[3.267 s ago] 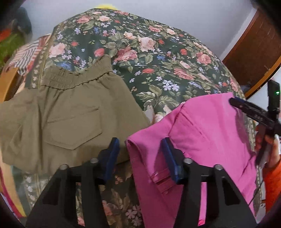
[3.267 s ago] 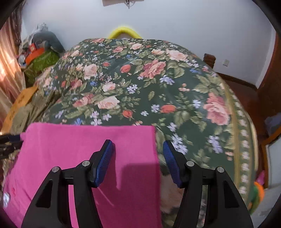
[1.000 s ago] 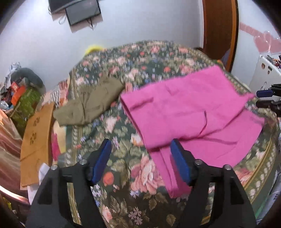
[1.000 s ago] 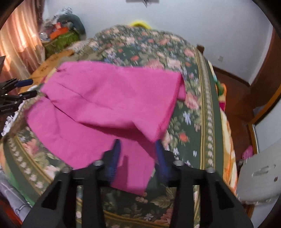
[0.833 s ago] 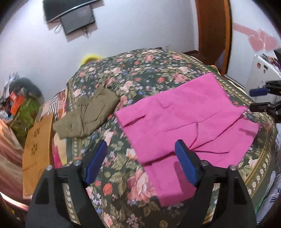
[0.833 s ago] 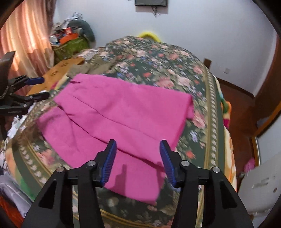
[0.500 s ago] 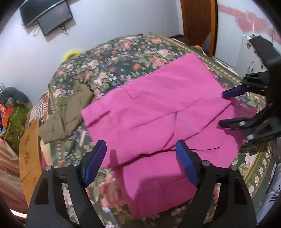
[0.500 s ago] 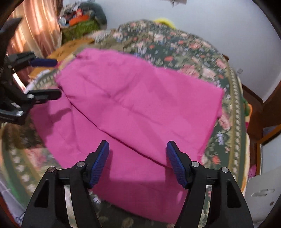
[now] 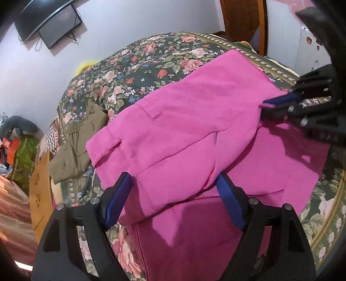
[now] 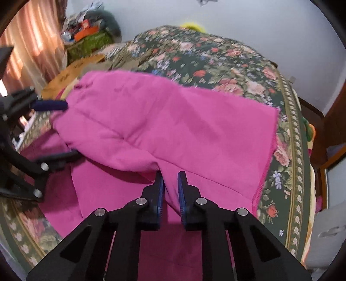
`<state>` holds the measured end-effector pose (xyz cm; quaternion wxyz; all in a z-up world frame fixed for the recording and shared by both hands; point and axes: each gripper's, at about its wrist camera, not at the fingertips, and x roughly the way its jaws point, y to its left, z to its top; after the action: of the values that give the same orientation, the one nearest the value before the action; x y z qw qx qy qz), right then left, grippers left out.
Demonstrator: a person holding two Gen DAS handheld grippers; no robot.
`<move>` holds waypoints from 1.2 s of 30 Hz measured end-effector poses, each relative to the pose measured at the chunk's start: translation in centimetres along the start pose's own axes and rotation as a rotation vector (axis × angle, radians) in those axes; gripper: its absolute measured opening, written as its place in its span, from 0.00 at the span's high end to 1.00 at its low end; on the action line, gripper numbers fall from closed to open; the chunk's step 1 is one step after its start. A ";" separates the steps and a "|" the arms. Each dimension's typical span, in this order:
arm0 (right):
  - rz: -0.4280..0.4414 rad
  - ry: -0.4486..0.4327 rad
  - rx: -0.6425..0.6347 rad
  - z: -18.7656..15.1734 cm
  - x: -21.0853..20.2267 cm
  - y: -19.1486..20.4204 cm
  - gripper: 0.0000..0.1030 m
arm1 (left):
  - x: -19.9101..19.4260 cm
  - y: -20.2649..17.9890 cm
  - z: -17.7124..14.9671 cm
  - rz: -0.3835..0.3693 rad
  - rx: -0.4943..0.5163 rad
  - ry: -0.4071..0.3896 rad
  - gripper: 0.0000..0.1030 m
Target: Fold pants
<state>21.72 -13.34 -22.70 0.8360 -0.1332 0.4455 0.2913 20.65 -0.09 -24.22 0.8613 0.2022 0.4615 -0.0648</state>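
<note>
The pink pants [image 9: 194,121] lie folded over on the floral bed, also in the right wrist view [image 10: 164,121]. My left gripper [image 9: 175,201] is open, its blue pads on either side of the folded waist edge. My right gripper [image 10: 170,190] is shut on the folded edge of the pink pants; it shows in the left wrist view [image 9: 279,103] at the far right. The left gripper shows in the right wrist view [image 10: 54,129] at the left, jaws apart around the cloth.
Olive-green pants [image 9: 75,147] lie on the floral bedspread [image 9: 151,56] beyond the pink pants. A brown cardboard sheet [image 9: 41,194] is at the bed's left side. A wall screen [image 9: 58,23], a wooden door [image 9: 242,19] and clutter [image 10: 90,28] by the curtain are around.
Both grippers came down close to the pink pants. The right gripper went from open to shut on the folded edge. The left gripper stayed open and moved in around the waist edge.
</note>
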 end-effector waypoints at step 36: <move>0.068 -0.020 0.091 -5.9 -4.9 1.4 0.95 | -5.8 -1.2 -5.3 -0.185 -0.093 -0.015 0.94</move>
<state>14.81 -16.91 -22.00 0.8352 -0.0767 0.4541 0.3005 12.96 0.58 -22.43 0.8635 0.1181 0.4744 -0.1242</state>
